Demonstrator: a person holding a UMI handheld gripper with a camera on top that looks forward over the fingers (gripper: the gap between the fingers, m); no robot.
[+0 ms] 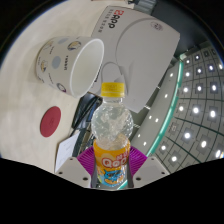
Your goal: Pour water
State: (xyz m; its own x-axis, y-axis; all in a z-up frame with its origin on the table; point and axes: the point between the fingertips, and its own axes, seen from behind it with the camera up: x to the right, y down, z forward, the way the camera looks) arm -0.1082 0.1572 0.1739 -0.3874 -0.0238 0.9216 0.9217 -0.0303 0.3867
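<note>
Fingers (112,172) clamped around bottle (113,125), near cup (66,62)

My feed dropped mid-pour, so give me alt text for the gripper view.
The gripper holds a clear plastic bottle with a yellow cap, both fingers pressing on it. The bottle's cap points at a paper cup that lies tipped just beyond it on a white table. No water is visibly flowing.

Gripper cam, fwd, close on bottle (112,125)
</note>
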